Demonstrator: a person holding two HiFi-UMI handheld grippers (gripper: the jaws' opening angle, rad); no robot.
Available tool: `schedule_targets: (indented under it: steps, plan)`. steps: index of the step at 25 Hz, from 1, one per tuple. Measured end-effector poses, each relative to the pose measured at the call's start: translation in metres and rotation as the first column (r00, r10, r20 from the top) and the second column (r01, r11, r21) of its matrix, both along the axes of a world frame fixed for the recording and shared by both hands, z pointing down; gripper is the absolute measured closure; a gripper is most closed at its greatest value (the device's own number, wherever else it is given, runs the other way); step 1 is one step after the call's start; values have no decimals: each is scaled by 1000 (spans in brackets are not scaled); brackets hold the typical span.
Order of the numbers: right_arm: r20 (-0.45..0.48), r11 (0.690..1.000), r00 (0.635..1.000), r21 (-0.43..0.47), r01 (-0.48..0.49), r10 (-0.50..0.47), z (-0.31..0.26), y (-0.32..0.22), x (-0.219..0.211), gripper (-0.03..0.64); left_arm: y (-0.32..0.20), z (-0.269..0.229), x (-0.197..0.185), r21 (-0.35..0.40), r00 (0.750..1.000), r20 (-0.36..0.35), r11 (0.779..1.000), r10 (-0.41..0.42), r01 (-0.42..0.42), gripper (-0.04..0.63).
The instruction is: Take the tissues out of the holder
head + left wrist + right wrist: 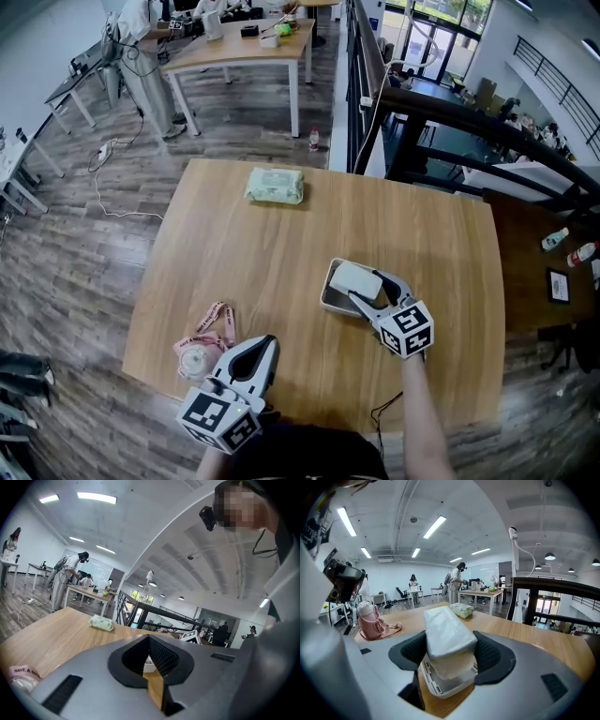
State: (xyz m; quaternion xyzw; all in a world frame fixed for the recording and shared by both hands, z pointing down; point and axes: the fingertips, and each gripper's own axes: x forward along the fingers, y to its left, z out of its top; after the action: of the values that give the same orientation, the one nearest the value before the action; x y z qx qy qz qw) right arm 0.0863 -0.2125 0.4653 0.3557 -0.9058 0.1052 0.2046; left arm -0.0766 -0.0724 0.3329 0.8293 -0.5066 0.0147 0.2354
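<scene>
A white tissue pack (356,279) (447,632) sits tilted, its near end raised out of the light grey holder (330,298) (440,688) on the wooden table (281,262). My right gripper (370,292) (450,654) reaches in from the near side, and its pads press on both long sides of the pack. Loose tissue shows below the pack inside the holder. My left gripper (270,345) (149,639) hovers at the table's near left edge with its jaw tips together and nothing between them.
A green wipes packet (275,186) (101,622) (461,610) lies at the table's far side. A pink bottle with a strap (202,352) (369,618) rests beside my left gripper. A black railing (469,122) runs past the right. People stand at far desks (244,47).
</scene>
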Motion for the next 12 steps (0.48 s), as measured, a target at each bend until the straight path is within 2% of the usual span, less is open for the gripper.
schedule_targets:
  steps: [12]
  plan:
    - [4,999,1000,42,-6,6,-30,22,0,310,6,-12,-7,30,1000,-9,999,-9,10,591]
